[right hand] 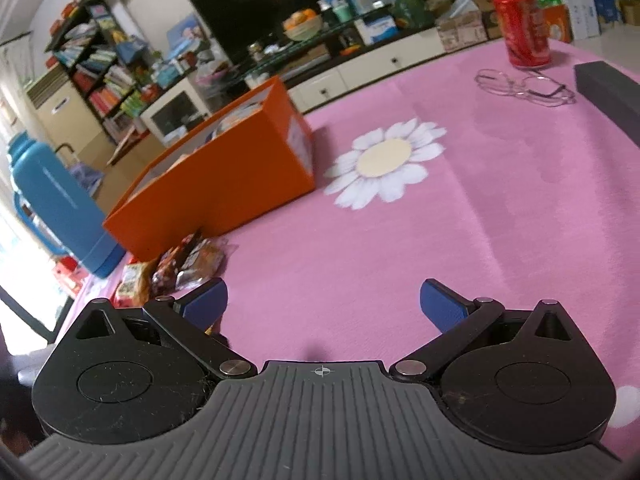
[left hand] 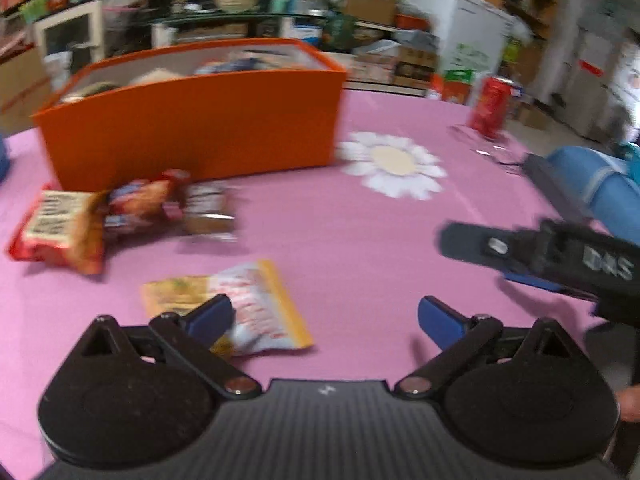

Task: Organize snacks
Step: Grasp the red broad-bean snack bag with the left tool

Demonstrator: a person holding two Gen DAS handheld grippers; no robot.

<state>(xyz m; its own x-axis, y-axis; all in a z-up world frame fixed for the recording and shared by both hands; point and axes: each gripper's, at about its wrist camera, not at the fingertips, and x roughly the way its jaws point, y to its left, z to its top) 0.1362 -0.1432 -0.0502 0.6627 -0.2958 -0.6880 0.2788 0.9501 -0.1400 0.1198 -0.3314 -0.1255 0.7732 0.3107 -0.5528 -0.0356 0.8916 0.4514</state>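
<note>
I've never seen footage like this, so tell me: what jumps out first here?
An orange box with snacks inside sits on the pink tablecloth, loose snack packets piled against its front. A white daisy print lies to its right, a red can beyond. Both grippers, left and right, are open and empty.
</note>
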